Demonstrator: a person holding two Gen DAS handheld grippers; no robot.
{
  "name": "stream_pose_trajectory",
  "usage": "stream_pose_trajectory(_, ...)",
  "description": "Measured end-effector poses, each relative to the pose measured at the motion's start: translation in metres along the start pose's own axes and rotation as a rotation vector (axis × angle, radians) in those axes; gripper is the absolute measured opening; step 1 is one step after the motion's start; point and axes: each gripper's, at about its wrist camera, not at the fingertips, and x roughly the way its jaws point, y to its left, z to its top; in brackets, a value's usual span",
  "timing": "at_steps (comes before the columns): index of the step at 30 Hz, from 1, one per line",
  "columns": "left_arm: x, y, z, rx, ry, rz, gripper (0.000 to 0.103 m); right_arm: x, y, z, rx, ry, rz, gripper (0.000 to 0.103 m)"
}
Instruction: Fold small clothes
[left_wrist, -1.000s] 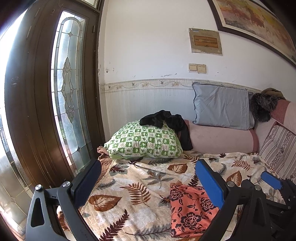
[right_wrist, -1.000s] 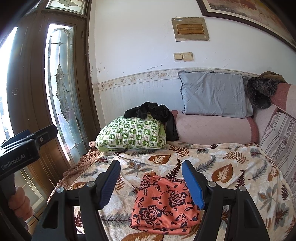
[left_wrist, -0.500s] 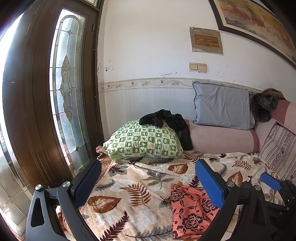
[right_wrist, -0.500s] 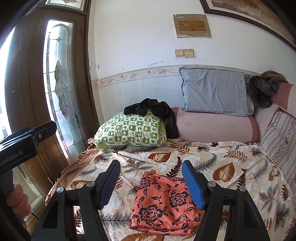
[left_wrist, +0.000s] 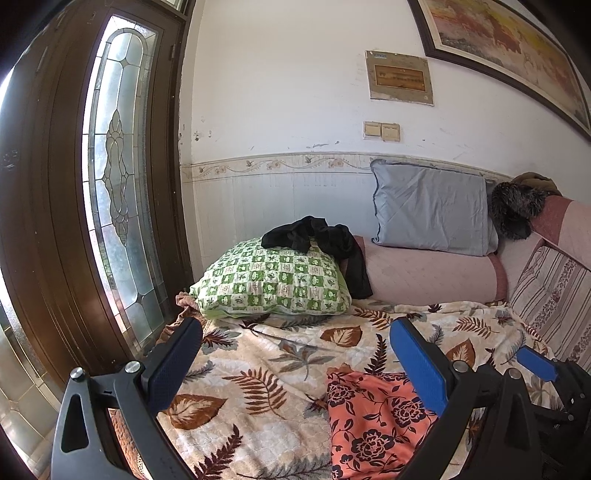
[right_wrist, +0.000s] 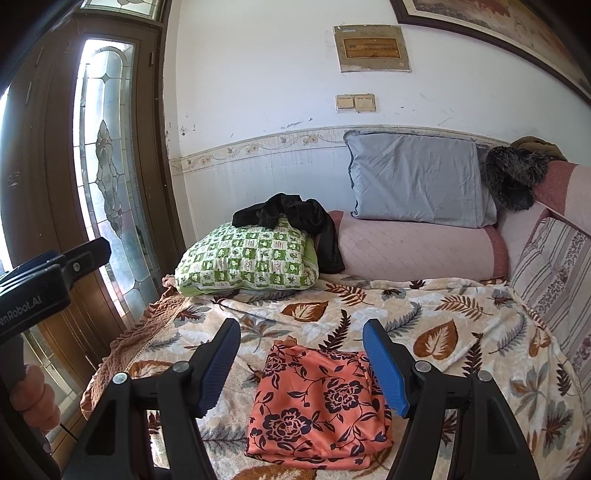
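Lying folded into a compact, roughly square packet on the leaf-print blanket (right_wrist: 436, 306) of the bed is the orange floral garment (right_wrist: 317, 402), its black rose pattern facing up, layered edges showing along its near and right sides. It sits toward the near part of the bed, well apart from the green checked pillow (right_wrist: 247, 258) behind it, which carries a crumpled black garment (right_wrist: 295, 218) draped over its top and right end. Farther back, a grey pillow (right_wrist: 417, 181) leans on a pink bolster (right_wrist: 413, 251) against the wall. The right tool (right_wrist: 301, 365) hovers above the folded garment with its blue pads spread wide, one to each side of the cloth, gripping nothing. The left tool (left_wrist: 295, 365) is likewise spread wide and empty, held over the blanket to the left of the garment, whose left half shows between its fingers. In the right wrist view the left tool's body appears at the left edge, with the person's left hand (right_wrist: 35, 398) wrapped around its handle beside the glazed wooden door (right_wrist: 99, 155).
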Motion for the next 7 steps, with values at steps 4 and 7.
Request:
stream_pose_trajectory(4, 0.008, -0.004, -0.002, 0.005, 0.002, -0.019, 0.101, 0.008, -0.007, -0.004, 0.016, 0.015, -0.010, 0.072)
stream_pose_trajectory(7, 0.023, -0.005, -0.007, 0.009, 0.007, -0.028, 0.101, 0.020, -0.016, -0.009, 0.028, 0.036, -0.016, 0.072)
